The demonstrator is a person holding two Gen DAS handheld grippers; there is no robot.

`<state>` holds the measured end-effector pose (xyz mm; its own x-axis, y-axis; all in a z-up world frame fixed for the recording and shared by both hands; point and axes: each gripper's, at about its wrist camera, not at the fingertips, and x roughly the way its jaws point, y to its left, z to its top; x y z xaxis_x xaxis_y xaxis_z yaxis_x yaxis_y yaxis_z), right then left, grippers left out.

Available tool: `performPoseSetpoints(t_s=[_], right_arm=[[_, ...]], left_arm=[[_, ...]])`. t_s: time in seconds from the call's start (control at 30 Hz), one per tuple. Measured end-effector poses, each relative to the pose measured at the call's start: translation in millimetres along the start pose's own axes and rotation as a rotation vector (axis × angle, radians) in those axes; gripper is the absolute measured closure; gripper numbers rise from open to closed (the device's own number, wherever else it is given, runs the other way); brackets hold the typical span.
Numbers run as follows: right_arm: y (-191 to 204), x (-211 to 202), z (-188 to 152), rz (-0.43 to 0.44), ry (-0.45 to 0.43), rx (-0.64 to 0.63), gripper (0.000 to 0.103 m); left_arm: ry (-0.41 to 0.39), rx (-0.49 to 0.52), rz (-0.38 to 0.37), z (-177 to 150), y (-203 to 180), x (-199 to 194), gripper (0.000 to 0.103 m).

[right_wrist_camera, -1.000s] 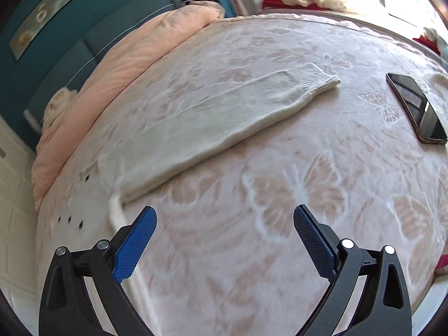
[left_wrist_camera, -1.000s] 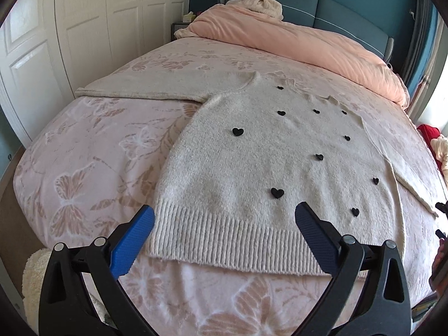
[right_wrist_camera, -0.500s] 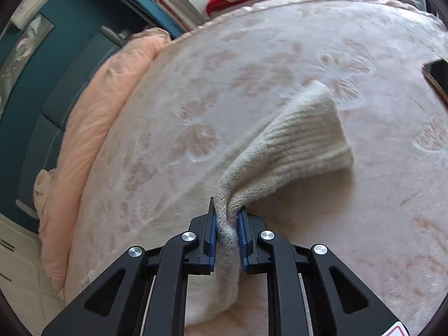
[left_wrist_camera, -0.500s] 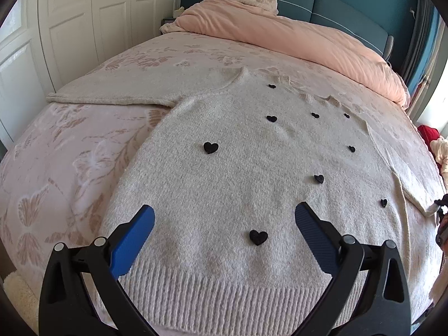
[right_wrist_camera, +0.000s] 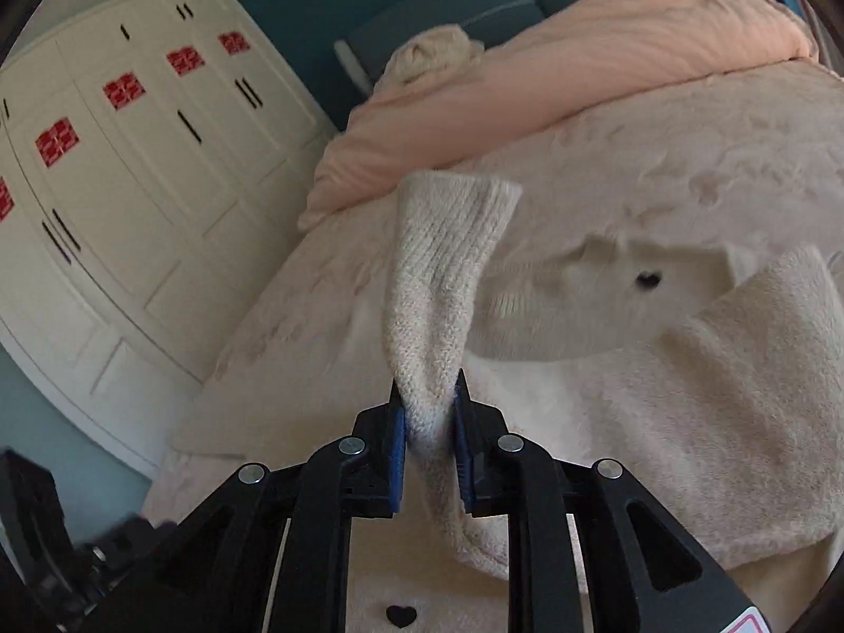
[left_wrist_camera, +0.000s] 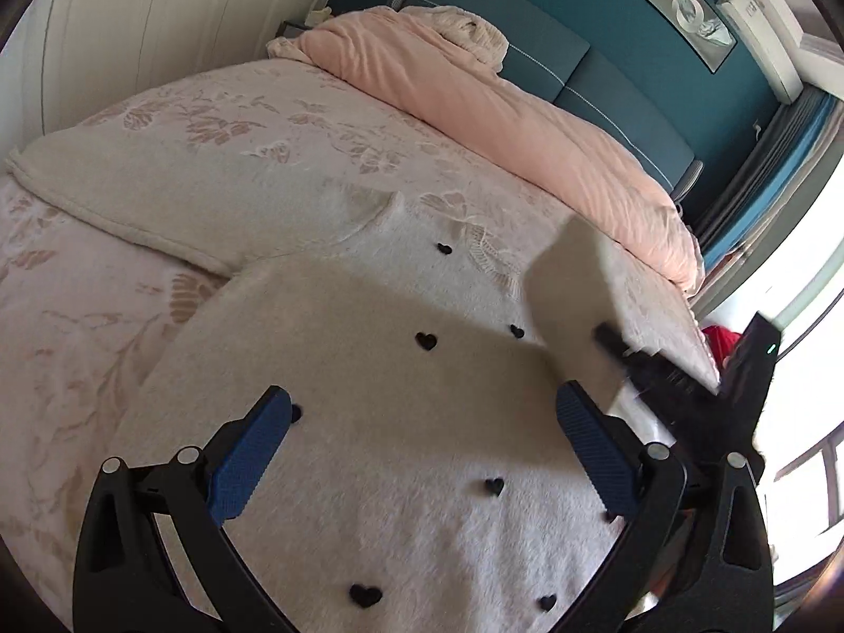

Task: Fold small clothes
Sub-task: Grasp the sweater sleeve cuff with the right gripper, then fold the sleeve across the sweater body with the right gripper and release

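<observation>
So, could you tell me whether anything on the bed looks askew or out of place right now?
Only the sweater: its right sleeve is pinched in the right gripper and lifted over the body, mid-fold, while the left sleeve lies flat and outstretched. The left gripper hovers open. Nothing looks spilled or damaged.

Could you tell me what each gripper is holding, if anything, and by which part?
The right gripper pinches the sweater's sleeve just behind its ribbed cuff; the left gripper holds nothing.
</observation>
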<state>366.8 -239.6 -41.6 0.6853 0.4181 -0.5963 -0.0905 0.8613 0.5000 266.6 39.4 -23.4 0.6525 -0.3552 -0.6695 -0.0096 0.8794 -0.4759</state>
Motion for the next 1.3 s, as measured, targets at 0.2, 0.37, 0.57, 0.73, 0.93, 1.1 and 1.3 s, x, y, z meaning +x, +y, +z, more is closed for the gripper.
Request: performPoseSetpoints(t_s=[0.2,0.37,0.57,0.73,0.93,1.1,1.3], right_arm=[[-33.0,-29.4,-54.2,-0.068,-0.01,0.112,0.052],[-95.8,-104.6,-80.6,-0.198,-0.103,0.252,0.047],[-112.4,-118.2,-98.1,-0.22,-0.124,0.295,0.047],[-98.0,-100.6,-109.1,-0.226,-0.098,0.249,0.047],[-106.9,-96.7,-103.7,-0.175,-0.107,0.297,0.045],[-114.8,-93.8,-97.0,-0.165,-0.127,0.315,0.045],[-119.0,-87.1,-93.0,-0.154,-0.124,0.357,0.043]], left_arm=[[0.165,-0.189,-0.052,26.3,11.4,87.4,0.005],[0.212,-0.22,-0.133,25.7,-25.8,114.3,0.005],[0.274,0.007,0.101,2.0,-118.4,147.8,0.005],[0.407,0.037,0.29,-12.1,-122.3,197.1,0.025],[0.28,-0.143,-0.072,37.3,-89.1,159.1,0.085],[-0.053,-0.108,-0.335,81.9,-54.6,88.0,0.075],[0.177,-0.247,-0.122,36.1,27.2,144.2,0.039]])
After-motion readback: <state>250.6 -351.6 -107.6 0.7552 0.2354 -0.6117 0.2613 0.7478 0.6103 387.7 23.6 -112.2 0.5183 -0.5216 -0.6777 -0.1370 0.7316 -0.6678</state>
